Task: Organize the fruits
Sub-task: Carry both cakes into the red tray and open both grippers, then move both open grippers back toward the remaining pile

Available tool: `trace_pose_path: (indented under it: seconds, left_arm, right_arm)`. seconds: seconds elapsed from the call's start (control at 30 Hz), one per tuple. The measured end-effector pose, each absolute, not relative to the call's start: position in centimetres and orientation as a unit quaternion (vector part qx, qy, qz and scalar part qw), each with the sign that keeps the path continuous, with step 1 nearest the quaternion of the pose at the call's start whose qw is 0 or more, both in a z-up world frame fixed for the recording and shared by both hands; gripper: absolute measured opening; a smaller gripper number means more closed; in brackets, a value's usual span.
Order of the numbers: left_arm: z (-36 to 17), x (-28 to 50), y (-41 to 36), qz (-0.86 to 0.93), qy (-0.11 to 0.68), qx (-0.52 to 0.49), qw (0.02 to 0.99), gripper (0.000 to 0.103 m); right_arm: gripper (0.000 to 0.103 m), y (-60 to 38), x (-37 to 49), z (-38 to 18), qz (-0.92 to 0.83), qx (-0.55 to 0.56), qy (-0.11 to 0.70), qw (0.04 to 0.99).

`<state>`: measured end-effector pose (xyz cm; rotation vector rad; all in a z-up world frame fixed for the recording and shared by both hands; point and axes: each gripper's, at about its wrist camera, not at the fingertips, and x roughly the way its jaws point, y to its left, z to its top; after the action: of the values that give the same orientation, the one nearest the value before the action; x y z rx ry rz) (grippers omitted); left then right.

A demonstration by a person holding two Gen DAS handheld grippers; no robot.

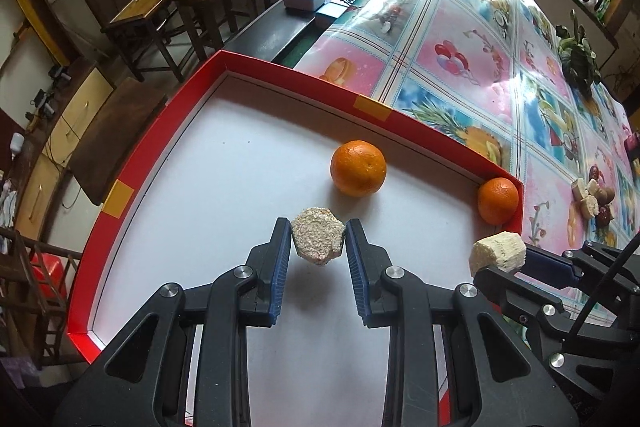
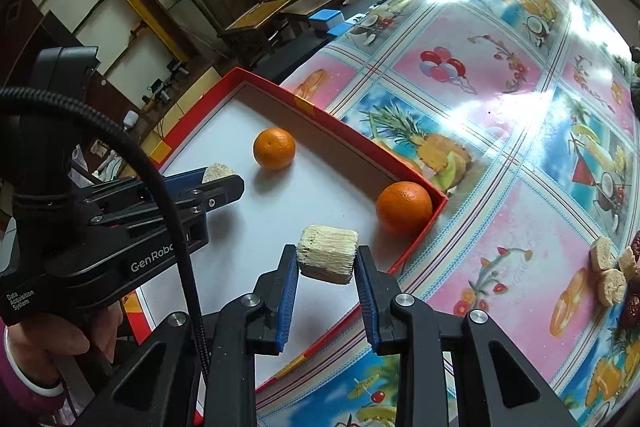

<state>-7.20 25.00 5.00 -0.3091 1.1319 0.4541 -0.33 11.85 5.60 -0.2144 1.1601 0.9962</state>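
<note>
both grippers hover over the red tray [image 1: 132, 163]: left gripper [image 1: 318, 241] clamps a grainy chunk [image 1: 318, 241], right gripper [image 2: 327, 259] a pale fibrous chunk [image 2: 328, 253]. two oranges [image 1: 358, 167] already lie inside, far right. next, probably lowering and releasing.

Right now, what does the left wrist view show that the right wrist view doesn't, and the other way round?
Only the left wrist view shows the left gripper head-on, pinching a speckled hexagonal chunk, plus a dark potted plant.

Only the right wrist view shows the person's hand on the left gripper's handle.

Both show the red box, two oranges, and the right gripper shut on a pale ridged chunk.
</note>
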Motion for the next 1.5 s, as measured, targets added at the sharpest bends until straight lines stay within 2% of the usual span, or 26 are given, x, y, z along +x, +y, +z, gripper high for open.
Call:
trace_pose_path:
  seconds: [0.5, 0.53, 0.6, 0.63, 0.67, 0.77, 1.2, 1.33, 1.43, 1.5]
  left_arm:
    - [3.9, -6.7, 26.2, 0.229, 0.536, -0.153, 0.798, 0.028]
    - [3.8, -6.7, 26.3, 0.232, 0.538, -0.154, 0.796, 0.031]
    - [3.6, -6.6, 26.3, 0.239, 0.54, -0.153, 0.792, 0.045]
    - [3.6, -6.7, 26.4, 0.239, 0.539, -0.157, 0.792, 0.057]
    - [3.7, -6.8, 26.5, 0.239, 0.535, -0.163, 0.793, 0.06]
    - [3.8, -6.9, 26.5, 0.242, 0.535, -0.16, 0.794, 0.06]
    - [5.7, -7.7, 25.3, 0.261, 0.524, -0.133, 0.8, 0.06]
    - [6.6, -7.5, 24.1, 0.252, 0.516, -0.122, 0.809, 0.06]
    - [7.1, -7.2, 22.9, 0.234, 0.512, -0.118, 0.818, 0.07]
    - [7.4, -6.9, 22.0, 0.224, 0.511, -0.117, 0.822, 0.07]
  right_arm:
    - [0.027, 14.0, 0.2, 3.3, 0.444, -0.108, 0.529, 0.715]
    - [0.027, 14.0, 0.2, 3.4, 0.444, -0.109, 0.528, 0.715]
    - [0.028, 13.8, 0.0, 3.5, 0.445, -0.112, 0.525, 0.717]
    - [0.029, 13.7, -0.1, 3.6, 0.446, -0.112, 0.524, 0.717]
    - [0.03, 13.7, -0.1, 3.7, 0.447, -0.112, 0.523, 0.718]
    - [0.036, 13.6, -0.1, 4.1, 0.448, -0.104, 0.521, 0.719]
    - [0.037, 12.2, -0.9, 6.5, 0.449, -0.104, 0.495, 0.736]
    - [0.045, 11.2, -0.9, 7.1, 0.439, -0.099, 0.489, 0.747]
    - [0.045, 10.1, -0.8, 7.4, 0.428, -0.099, 0.488, 0.754]
    - [0.045, 9.0, -0.7, 7.6, 0.419, -0.09, 0.492, 0.758]
